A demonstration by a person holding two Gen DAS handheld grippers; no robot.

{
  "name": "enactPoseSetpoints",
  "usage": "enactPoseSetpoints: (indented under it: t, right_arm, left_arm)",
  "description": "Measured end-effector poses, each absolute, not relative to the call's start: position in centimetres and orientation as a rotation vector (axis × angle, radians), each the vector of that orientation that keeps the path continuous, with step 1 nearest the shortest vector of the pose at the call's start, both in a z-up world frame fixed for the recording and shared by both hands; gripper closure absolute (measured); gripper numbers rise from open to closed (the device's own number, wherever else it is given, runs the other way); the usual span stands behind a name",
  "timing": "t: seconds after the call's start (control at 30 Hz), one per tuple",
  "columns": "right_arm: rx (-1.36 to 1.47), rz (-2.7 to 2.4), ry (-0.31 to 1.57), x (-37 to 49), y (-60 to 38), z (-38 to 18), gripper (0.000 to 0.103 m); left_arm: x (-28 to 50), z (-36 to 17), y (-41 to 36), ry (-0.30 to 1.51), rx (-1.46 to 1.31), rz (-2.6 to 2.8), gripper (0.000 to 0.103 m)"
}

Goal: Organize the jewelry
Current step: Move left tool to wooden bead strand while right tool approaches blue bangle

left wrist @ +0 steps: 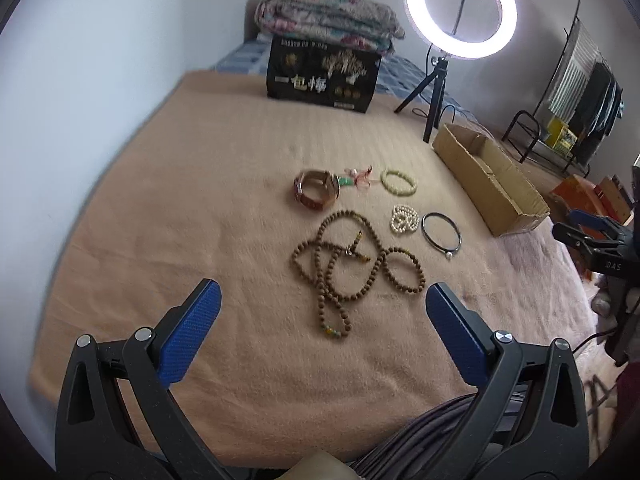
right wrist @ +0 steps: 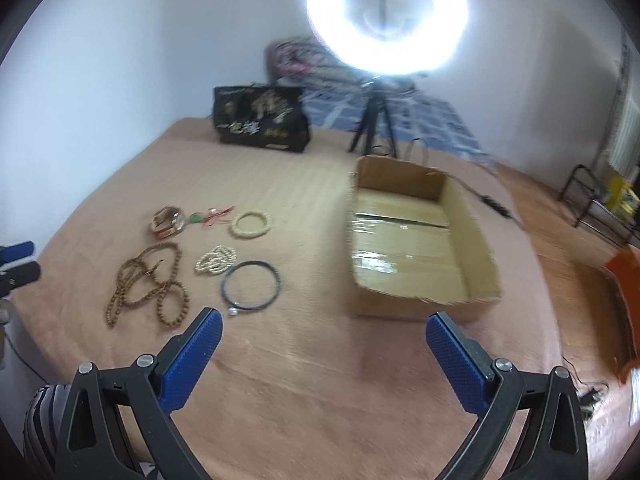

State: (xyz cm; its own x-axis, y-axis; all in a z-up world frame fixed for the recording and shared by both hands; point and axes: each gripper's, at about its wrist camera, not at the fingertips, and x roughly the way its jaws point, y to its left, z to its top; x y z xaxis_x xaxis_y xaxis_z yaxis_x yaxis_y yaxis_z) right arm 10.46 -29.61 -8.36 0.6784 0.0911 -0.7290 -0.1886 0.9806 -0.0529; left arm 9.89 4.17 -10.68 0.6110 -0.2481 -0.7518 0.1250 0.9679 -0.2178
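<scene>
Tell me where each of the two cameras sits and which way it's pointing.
Left wrist: on the left gripper, jaws open, facing the brown bead necklace; right gripper at the right edge.
Right wrist: on the right gripper, jaws open, facing between the black bangle and cardboard box; left gripper at the left edge.
Shared: jewelry, box, ring light.

Beyond my work area I saw a glowing white ring light on a tripod, a black printed bag, and folded floral quilts.

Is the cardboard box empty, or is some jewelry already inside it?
Empty. In the right wrist view the cardboard box shows only its bare taped floor; the jewelry, such as the black bangle, lies outside on the blanket.
</scene>
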Motion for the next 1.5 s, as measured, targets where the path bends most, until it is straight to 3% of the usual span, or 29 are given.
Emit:
enactPoseSetpoints:
  t: [0.47, 0.93, 1.5]
  right_arm:
    - [-0.19, 0.281, 0.912, 16.6, -26.3, -11.7, 0.0]
    - [-0.121, 0.303, 1.012, 19.8, -25.7, -15.4, 0.0]
    - [-0.097, 0.32, 1.038, 21.4, -25.6, -16.6, 0.0]
  left_arm:
    - [15.9, -17.0, 4.4, 1.062, -0.284, -0.253, 0.0]
    - [18.6, -20.2, 3.6, 1.124, -0.357, -0.258, 0.0]
    - [19.5, -20.6, -2.4, 1.129, -0.12, -0.254, 0.0]
